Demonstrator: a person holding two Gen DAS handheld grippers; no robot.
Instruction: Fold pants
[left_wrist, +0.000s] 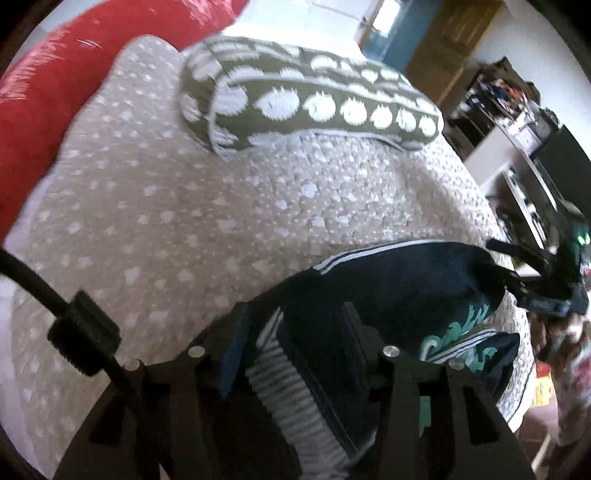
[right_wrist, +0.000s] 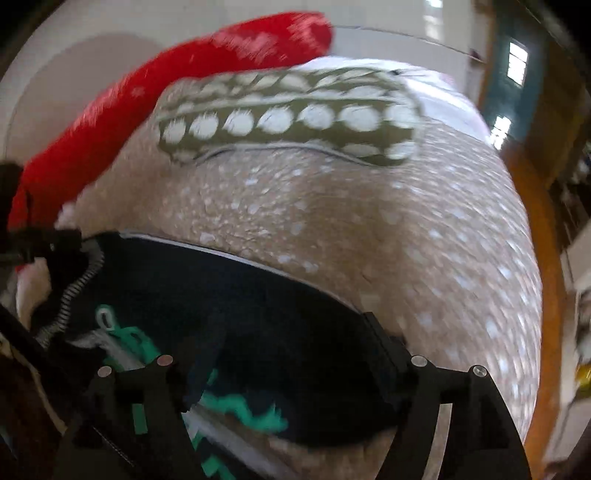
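Pants (left_wrist: 388, 280) hang doubled between left gripper (left_wrist: 295, 332) and right gripper (right_wrist: 291, 343), both pinching cloth; laying down remains.

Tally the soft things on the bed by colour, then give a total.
Navy pants with white stripes and green print, held in both tongs: 1
Olive pillow with white dots: 1
Red cushion: 1
Beige bedspread with white spots: 1
Total: 4
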